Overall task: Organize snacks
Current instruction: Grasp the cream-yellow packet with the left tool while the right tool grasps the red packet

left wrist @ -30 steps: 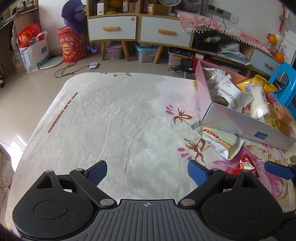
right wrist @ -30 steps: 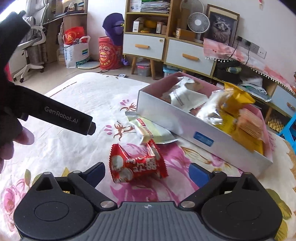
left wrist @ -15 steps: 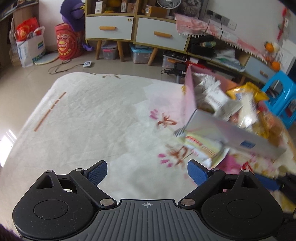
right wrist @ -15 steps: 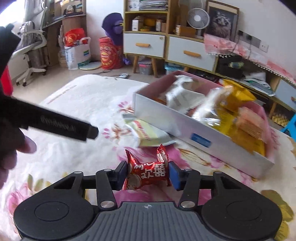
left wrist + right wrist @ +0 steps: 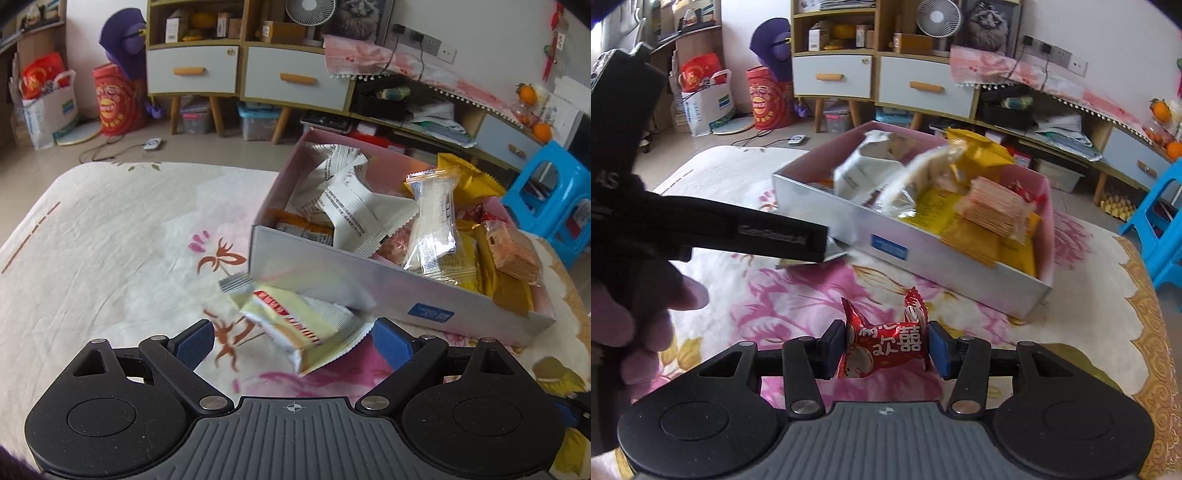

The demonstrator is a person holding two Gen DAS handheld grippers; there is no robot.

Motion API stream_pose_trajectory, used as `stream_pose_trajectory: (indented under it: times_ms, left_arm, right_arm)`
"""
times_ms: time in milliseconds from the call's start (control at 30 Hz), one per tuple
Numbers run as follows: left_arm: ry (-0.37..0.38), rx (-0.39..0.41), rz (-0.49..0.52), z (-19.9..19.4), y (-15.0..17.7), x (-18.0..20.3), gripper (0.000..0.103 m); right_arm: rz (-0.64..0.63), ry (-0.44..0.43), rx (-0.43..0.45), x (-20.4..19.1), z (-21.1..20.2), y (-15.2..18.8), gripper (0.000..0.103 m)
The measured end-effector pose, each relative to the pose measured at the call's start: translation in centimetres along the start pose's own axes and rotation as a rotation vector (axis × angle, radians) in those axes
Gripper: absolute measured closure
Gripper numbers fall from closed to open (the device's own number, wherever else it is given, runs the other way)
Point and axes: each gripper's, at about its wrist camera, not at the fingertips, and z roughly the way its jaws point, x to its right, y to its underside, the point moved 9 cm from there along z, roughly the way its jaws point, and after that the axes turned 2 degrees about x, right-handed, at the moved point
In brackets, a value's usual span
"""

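Observation:
A pale yellow snack packet (image 5: 295,328) lies on the floral cloth against the front wall of the grey-and-pink box (image 5: 369,284). My left gripper (image 5: 293,345) is open, its blue pads to either side of the packet's near end and clear of it. My right gripper (image 5: 884,349) is shut on a red candy packet (image 5: 882,332) held above the cloth, in front of the box (image 5: 923,254). The box is piled with white, clear, yellow and orange packets. In the right wrist view, a black finger of the left gripper (image 5: 746,229) reaches in from the left, held by a hand (image 5: 646,306).
The floral tablecloth (image 5: 110,258) covers the table, whose rounded far edge drops to the floor. Behind stand a drawer cabinet (image 5: 258,77), a low shelf unit with clutter (image 5: 424,107), a blue plastic stool (image 5: 554,206) at right, and bags on the floor (image 5: 48,103).
My right gripper closed on the red candy packet and carried it nearer the box. My left gripper moved right until its open pads stand either side of the pale yellow packet.

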Motion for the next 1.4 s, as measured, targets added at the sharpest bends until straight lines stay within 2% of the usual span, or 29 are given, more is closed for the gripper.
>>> stream_pose_trajectory:
  times_ms: [133,200,233,267,367,567,633,667,700,767,900,1033,1100,1167,1300,1400]
  left_arm:
    - [-0.046,0.021,-0.029,0.9,0.4,0.2,0.018]
    - [-0.049,0.055,-0.033,0.6,0.4,0.1,0.037]
    - [-0.028,0.065,-0.036,0.5,0.4,0.2,0.042]
    - [-0.026,0.071,-0.034,0.3,0.4,0.1,0.054]
    - [-0.007,0.076,-0.043,-0.1,0.5,-0.4,0.060]
    - [0.035,0.041,-0.013,-0.5,0.8,-1.7,0.063]
    - [0.051,0.031,0.003,-1.0,1.1,-2.4,0.069]
    - [0.064,0.017,0.017,-1.2,1.3,-2.6,0.082]
    - [0.067,0.005,0.032,-1.5,1.6,-2.9,0.089]
    - [0.077,-0.026,0.070,-2.0,2.2,-3.3,0.094]
    - [0.084,-0.035,0.113,-2.9,3.0,-3.9,0.093]
    - [0.098,-0.023,0.070,-2.9,2.7,-3.9,0.079]
    - [0.110,-0.011,0.046,-2.9,2.3,-3.5,0.052]
    - [0.107,0.016,0.031,-2.8,1.7,-2.8,0.035]
    - [0.085,0.036,0.024,-1.6,0.2,-1.3,0.034]
    - [0.000,0.037,0.046,-0.2,-0.2,-1.0,0.036]
  right_arm:
    - [0.023,0.003,0.000,0.9,0.2,-0.1,0.063]
    - [0.036,0.002,-0.002,1.3,0.3,-0.2,0.063]
    - [0.044,0.002,-0.003,1.4,0.4,-0.2,0.063]
    - [0.051,0.002,-0.005,1.6,0.5,-0.2,0.063]
    - [0.061,0.002,-0.005,1.6,0.6,-0.3,0.063]
    - [0.061,-0.005,0.007,1.5,0.4,-0.6,0.063]
    - [0.058,-0.011,0.009,1.4,0.3,-0.6,0.063]
    - [0.057,-0.012,0.008,1.5,0.2,-0.6,0.063]
    - [0.057,-0.011,0.006,1.4,0.2,-0.5,0.063]
    - [0.056,-0.013,0.002,1.4,0.1,-0.4,0.063]
    - [0.058,-0.020,-0.007,1.2,0.0,-0.2,0.062]
    - [0.060,-0.014,-0.019,1.0,0.0,0.1,0.059]
    - [0.055,-0.012,-0.021,0.9,0.0,0.2,0.058]
    - [0.054,-0.011,-0.022,0.8,0.0,0.2,0.058]
    - [0.059,-0.013,-0.031,0.9,0.4,0.3,0.057]
    - [0.055,-0.013,-0.031,0.8,0.7,0.1,0.057]
